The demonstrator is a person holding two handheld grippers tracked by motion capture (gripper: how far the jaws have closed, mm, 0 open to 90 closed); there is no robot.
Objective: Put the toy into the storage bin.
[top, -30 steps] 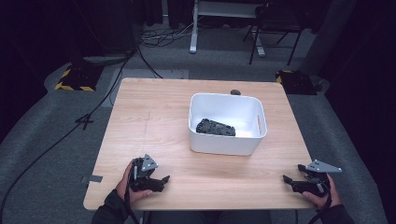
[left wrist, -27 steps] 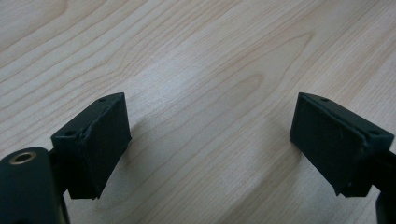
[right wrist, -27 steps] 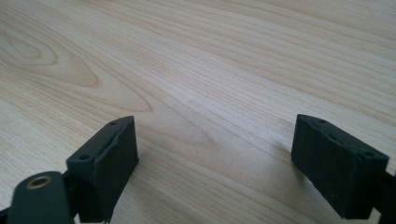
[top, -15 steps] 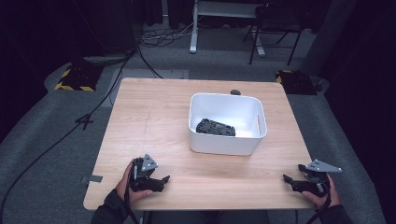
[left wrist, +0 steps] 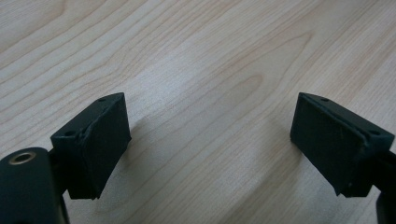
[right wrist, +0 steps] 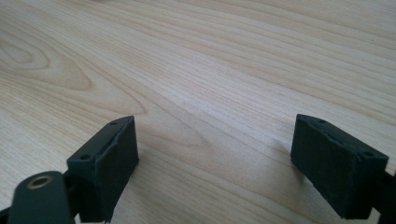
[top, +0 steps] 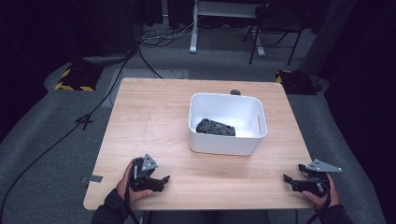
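A dark room with grey carpet surrounds a pale wooden table; cables trail over the floor at the far left, beside a yellow-and-black striped block, and a white desk frame and a dark chair stand at the back. No brand, label or readable writing shows on anything in the three views.

Right of the table's middle sits a white rectangular bin with a slot handle in its right wall. A flat black part lies on the bin's floor, toward the left; its details are too small to tell. A small dark round thing lies at the table's far edge just behind the bin.

The left gripper rests on the table near the front left corner, held in the person's left hand, well apart from the bin. In the left gripper view its two black pads stand spread wide, with bare wood grain between them and nothing pinched.

The right gripper lies at the front right edge in the right hand, its grey three-cornered plate on top. Its pads are likewise spread over bare wood, pinching nothing.
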